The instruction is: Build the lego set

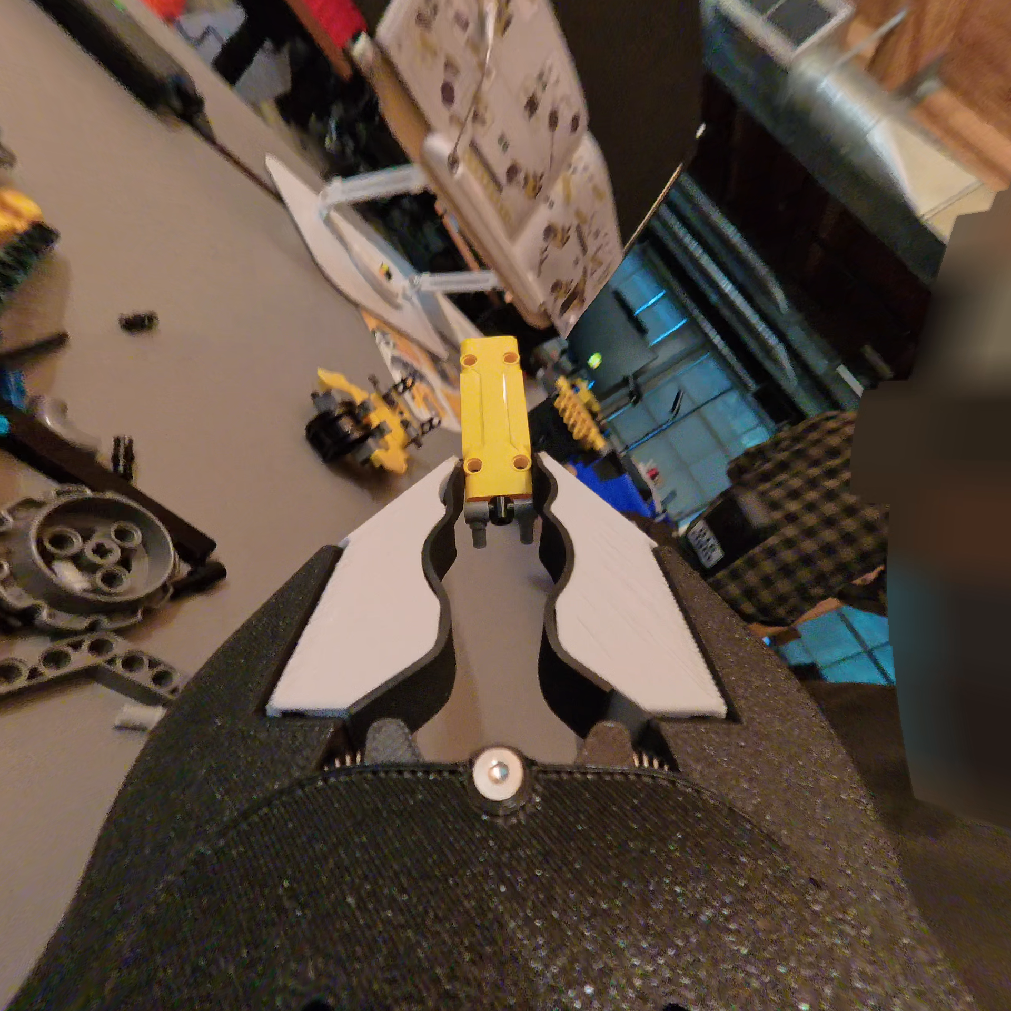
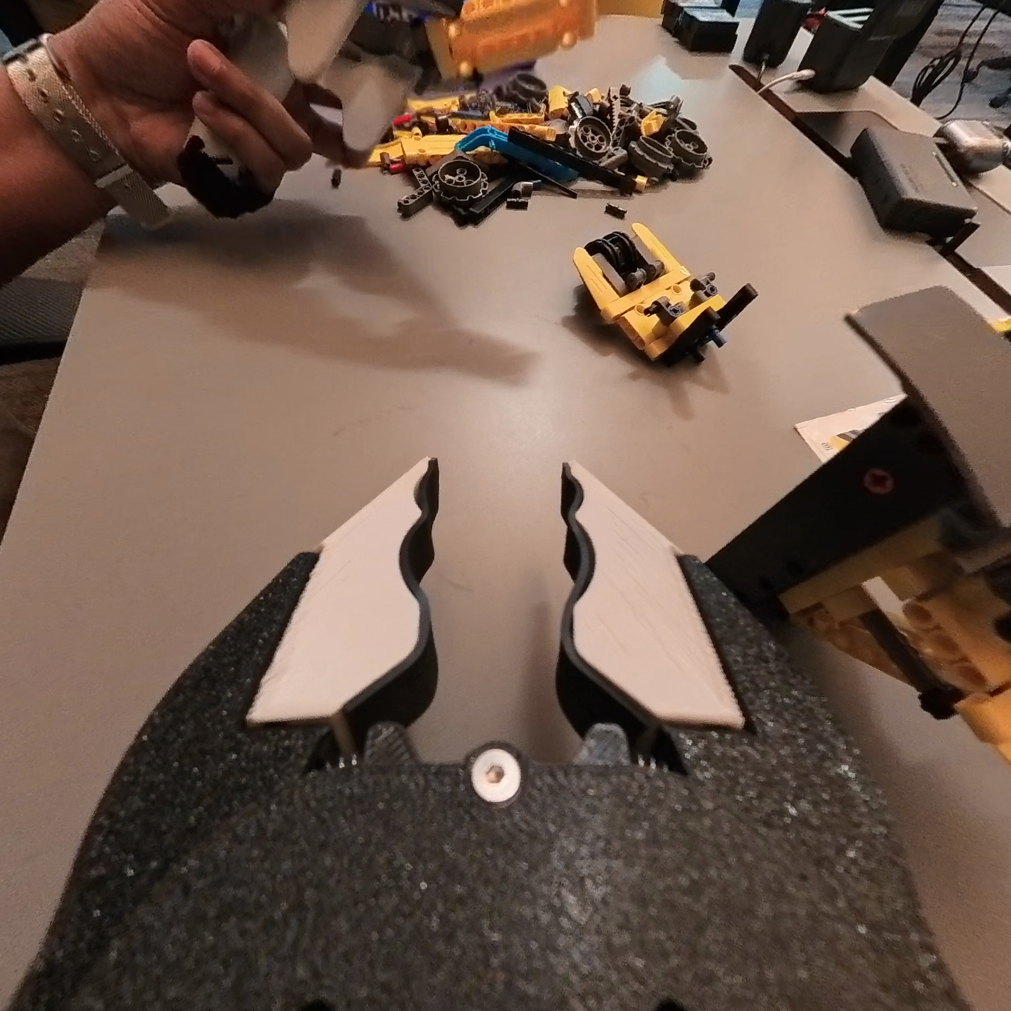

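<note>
My left gripper [image 1: 497, 470] is shut on a long yellow building-toy panel [image 1: 495, 407] with grey connectors at its near end, held in the air above the grey table [image 1: 208, 306]. In the right wrist view that gripper [image 2: 377, 137] shows blurred at the top left in a person's hand [image 2: 137, 93], with the yellow panel [image 2: 514, 38] sticking out of it. My right gripper [image 2: 499, 468] is open and empty, low over the bare table [image 2: 273, 383]. A small yellow and black partly built model [image 2: 662, 295] lies ahead and to the right of it, and shows in the left wrist view [image 1: 364, 426] too.
A pile of loose yellow, black and grey pieces [image 2: 552, 147] with wheels lies at the table's far side. A larger yellow and black assembly [image 2: 853, 519] stands close on the right over a booklet [image 2: 831, 432]. Grey wheel and beam pieces [image 1: 87, 552] lie left. Black boxes [image 2: 908, 175] line the right edge.
</note>
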A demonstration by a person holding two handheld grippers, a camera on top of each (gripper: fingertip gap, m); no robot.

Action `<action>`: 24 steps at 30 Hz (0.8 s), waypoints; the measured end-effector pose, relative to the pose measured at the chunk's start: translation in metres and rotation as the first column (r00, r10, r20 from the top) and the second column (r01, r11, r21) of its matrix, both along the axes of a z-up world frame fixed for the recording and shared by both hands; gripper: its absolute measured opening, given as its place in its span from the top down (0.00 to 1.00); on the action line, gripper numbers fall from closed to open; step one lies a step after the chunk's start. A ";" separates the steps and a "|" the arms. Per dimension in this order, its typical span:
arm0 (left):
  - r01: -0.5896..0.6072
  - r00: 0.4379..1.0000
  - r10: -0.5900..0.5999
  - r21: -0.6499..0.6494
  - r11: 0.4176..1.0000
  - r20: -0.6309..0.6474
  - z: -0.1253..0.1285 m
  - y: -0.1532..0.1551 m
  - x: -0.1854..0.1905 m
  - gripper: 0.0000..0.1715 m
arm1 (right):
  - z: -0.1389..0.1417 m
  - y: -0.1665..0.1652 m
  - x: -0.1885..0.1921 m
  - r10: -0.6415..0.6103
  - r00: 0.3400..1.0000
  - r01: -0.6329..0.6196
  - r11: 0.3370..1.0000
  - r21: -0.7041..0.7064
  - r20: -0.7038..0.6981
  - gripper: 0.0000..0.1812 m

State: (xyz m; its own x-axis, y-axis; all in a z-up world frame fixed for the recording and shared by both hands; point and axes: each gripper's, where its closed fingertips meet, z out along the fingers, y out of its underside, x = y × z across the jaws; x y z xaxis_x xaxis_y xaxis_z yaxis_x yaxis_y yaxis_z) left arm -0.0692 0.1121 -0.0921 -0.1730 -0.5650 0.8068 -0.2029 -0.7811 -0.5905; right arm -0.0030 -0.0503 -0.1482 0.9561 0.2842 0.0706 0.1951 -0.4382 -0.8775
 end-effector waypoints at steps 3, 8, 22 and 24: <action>0.067 0.982 -0.050 0.090 0.994 -0.184 -0.033 -0.019 0.003 0.89 | 0.000 0.000 0.001 -0.003 1.000 0.003 1.000 -0.003 -0.008 0.75; 0.165 0.937 -0.060 0.283 0.945 -0.345 -0.063 -0.042 0.001 0.89 | 0.000 0.000 0.002 -0.005 1.000 0.005 1.000 -0.005 -0.025 0.75; 0.309 0.846 0.100 0.634 0.708 -0.524 -0.094 -0.042 -0.014 0.71 | -0.001 0.000 0.000 0.000 1.000 0.000 1.000 -0.003 0.000 0.75; 0.334 0.842 0.114 0.675 0.658 -0.528 -0.097 -0.044 -0.015 0.72 | -0.001 0.000 0.000 0.001 1.000 -0.001 1.000 -0.005 0.004 0.75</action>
State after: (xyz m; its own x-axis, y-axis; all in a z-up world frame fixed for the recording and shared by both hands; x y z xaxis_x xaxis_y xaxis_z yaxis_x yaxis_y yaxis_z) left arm -0.0844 0.0682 -0.1886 0.0074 -0.9920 0.1259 -0.6820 -0.0970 -0.7249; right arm -0.0033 -0.0502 -0.1492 0.9554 0.2860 0.0735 0.1996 -0.4420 -0.8745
